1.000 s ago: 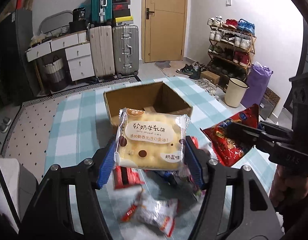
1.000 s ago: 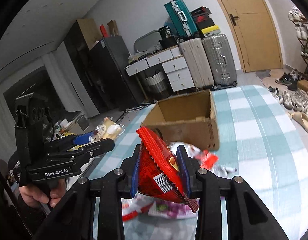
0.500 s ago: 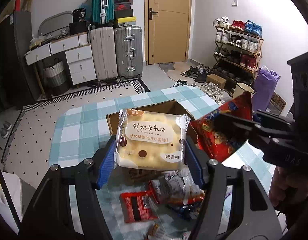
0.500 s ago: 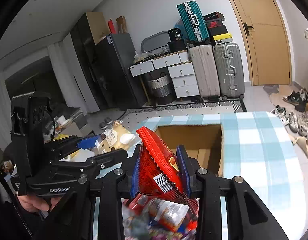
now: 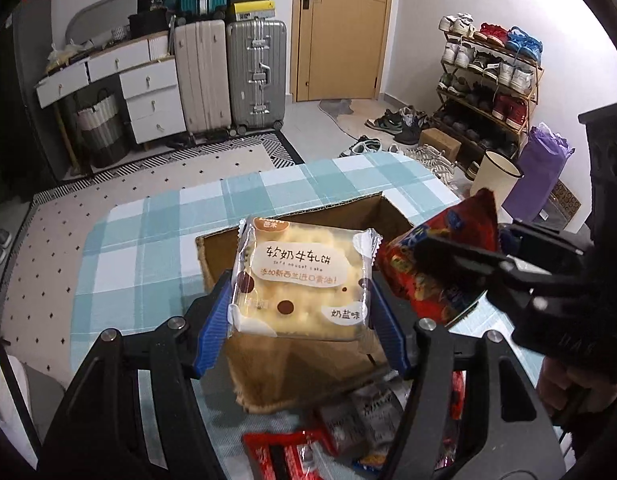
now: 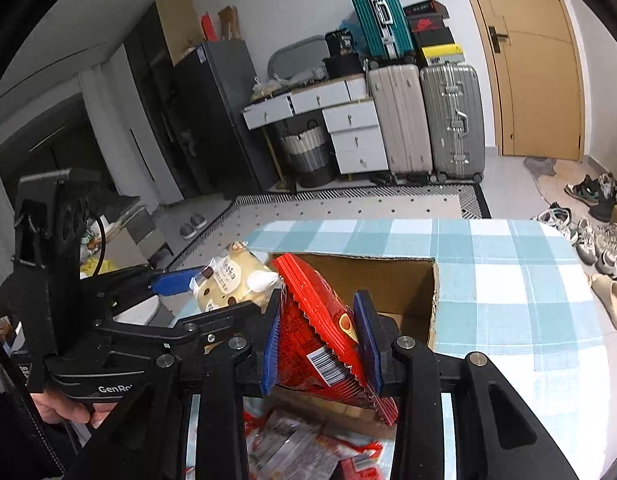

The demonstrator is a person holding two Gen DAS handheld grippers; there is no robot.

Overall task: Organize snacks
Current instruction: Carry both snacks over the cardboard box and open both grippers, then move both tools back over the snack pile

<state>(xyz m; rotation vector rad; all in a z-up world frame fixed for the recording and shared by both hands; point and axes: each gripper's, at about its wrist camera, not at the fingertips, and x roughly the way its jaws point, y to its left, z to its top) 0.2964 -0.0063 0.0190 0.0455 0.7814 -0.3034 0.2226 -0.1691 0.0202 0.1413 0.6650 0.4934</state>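
My left gripper (image 5: 302, 316) is shut on a yellow nougat-cake packet (image 5: 304, 276) and holds it above the near wall of an open cardboard box (image 5: 308, 364). My right gripper (image 6: 320, 336) is shut on a red snack bag (image 6: 316, 328), held over the same box (image 6: 396, 280). In the left wrist view the red bag (image 5: 432, 268) hangs at the box's right side. In the right wrist view the cake packet (image 6: 232, 280) sits just left of the red bag. Loose snack packets (image 5: 348, 432) lie on the table in front of the box.
The table wears a blue and white checked cloth (image 5: 148, 240). Behind it stand suitcases (image 5: 256, 76), white drawers (image 5: 148, 96), a door, and a shoe rack (image 5: 488, 80) at the right. A bin (image 5: 492, 176) and purple bag stand beside the table.
Both grippers have moved forward and up with their packets, from over the loose snack pile to above the box. The red bag now hangs closer to the cake packet.
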